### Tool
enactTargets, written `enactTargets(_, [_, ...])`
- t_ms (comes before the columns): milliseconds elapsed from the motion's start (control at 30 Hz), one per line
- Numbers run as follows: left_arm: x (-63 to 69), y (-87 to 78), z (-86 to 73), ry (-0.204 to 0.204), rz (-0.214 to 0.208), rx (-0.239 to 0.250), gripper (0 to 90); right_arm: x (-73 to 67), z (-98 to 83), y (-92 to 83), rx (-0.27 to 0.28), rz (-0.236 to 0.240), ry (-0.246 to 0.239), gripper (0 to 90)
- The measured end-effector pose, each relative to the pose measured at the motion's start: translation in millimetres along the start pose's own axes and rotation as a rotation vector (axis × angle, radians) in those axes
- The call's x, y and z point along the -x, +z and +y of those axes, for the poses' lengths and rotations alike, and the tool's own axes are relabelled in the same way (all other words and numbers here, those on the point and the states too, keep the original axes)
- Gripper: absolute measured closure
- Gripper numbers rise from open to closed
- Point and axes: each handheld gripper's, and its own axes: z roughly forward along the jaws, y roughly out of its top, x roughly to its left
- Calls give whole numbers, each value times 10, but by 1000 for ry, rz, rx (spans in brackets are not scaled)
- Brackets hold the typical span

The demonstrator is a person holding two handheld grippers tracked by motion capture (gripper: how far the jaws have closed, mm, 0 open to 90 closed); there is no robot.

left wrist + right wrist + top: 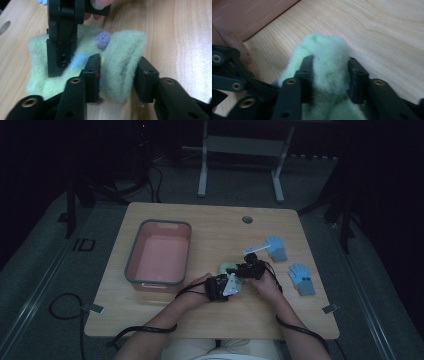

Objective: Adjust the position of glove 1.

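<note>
Green fuzzy glove (231, 268) lies on the wooden table (210, 315), just right of the pink bin (134, 270), with 2 blue gloves (301, 279) well apart to the right. Left gripper (118, 75) is clamped on a thick fold of it; right gripper (331, 75) pinches another bunch close by. To lift well, I judge both grips should stay deep in the fleece and rise together, so neither fold slips from the pads.
</note>
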Motion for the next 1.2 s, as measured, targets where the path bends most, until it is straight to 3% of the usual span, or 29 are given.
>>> enactTargets(100, [-19,-14,25,-12,-7,-7,705,-48,29,-18,-4,-24,-29,677])
enactTargets(267, [-61,-106,113,2,-31,-26,743,-116,95,-98,-5,-35,-53,710])
enactTargets(533, [-115,-323,294,27,-30,-36,751,-176,143,-257,36,-14,-50,719])
enactTargets(767, [-230,-514,406,54,-29,-54,751,-276,284,-376,73,-16,-80,720])
enactTargets(967, [-347,-705,444,57,-23,-45,751,-383,456,-461,106,-22,-112,719])
enactTargets(1200, [-486,-920,418,66,-22,-64,752,-515,666,-446,124,-15,-143,720])
